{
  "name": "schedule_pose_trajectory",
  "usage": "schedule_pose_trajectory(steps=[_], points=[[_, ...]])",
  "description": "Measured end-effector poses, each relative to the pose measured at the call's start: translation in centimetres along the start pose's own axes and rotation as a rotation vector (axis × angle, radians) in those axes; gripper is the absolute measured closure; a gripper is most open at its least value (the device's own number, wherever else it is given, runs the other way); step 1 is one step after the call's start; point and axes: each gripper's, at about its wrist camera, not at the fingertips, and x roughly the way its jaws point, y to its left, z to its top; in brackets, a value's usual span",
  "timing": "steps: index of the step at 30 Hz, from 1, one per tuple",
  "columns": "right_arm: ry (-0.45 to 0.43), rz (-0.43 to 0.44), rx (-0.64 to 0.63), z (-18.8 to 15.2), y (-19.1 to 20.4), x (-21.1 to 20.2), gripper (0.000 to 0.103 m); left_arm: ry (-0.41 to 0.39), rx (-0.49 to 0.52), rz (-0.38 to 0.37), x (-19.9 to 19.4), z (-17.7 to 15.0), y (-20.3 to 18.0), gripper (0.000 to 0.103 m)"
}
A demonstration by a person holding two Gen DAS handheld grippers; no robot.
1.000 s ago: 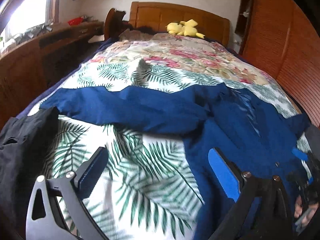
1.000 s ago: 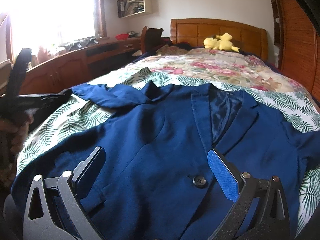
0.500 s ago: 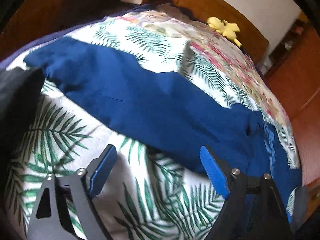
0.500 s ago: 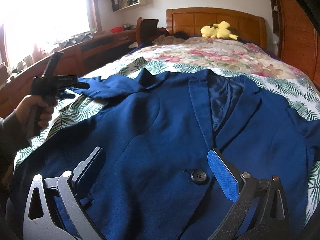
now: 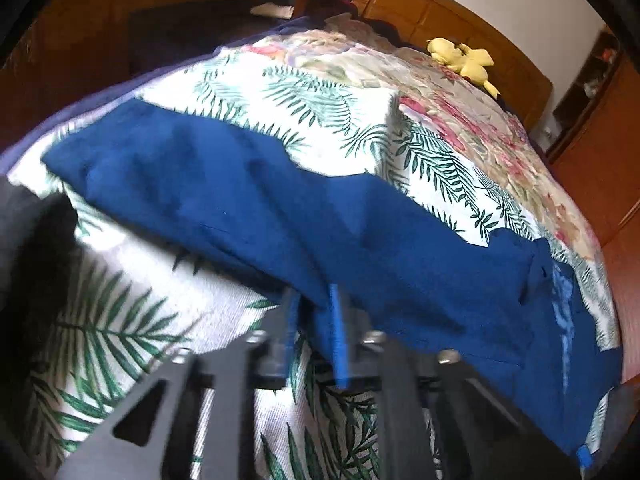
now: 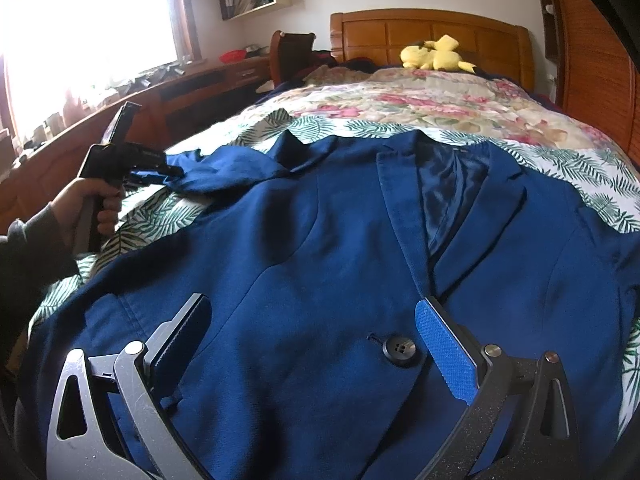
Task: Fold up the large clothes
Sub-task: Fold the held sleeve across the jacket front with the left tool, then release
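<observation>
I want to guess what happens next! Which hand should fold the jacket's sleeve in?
Probably the left. The left gripper is already shut on the sleeve edge, while the right gripper hangs open over the blue jacket front, holding nothing.

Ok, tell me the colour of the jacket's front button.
Black, on the navy jacket; the button shows best in the right wrist view.
</observation>
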Motion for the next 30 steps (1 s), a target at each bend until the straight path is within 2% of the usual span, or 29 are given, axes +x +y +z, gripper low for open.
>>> schedule_pose_trajectory(steps=[3,9,11,15,18,22,25,30], points=[[-0.001,-0.001,-0.001,-0.1,0.1,0.0,0.0,-0.029,0.079,0.037,-1.3,0.3,-1.8,0.103],[-0.018,-0.014,-0.008,0.0,0.2,-0.7,0.0,-0.094,0.224,0.033,-5.3,0.4,-7.4,0.103],[-0.029,-0.026,-0.019,0.1,0.4,-1.3,0.0,-0.112,0.278,0.024,-6.8,0.0,-9.5,0.103],[-0.06,-0.042,-0.025,0.3,0.0,-3.4,0.0,-0.122,0.374,-0.042,-10.2,-1.5,-14.6,0.103],[-0.086,-0.047,-0.011,0.6,-0.7,-4.9,0.0,-0.114,0.436,-0.076,-12.0,-3.0,-17.4,0.103],[-0.126,-0.076,0.001,0.9,-1.6,-7.0,0.0,-0.086,0.507,-0.079,-13.0,-5.1,-20.0,0.103],[-0.142,-0.078,0.009,1.1,-2.0,-7.9,0.0,-0.062,0.563,-0.019,-12.5,-6.7,-21.1,0.103],[-0.149,-0.087,0.007,1.1,-2.4,-8.6,0.0,-0.026,0.576,-0.001,-11.6,-8.4,-20.5,0.102]])
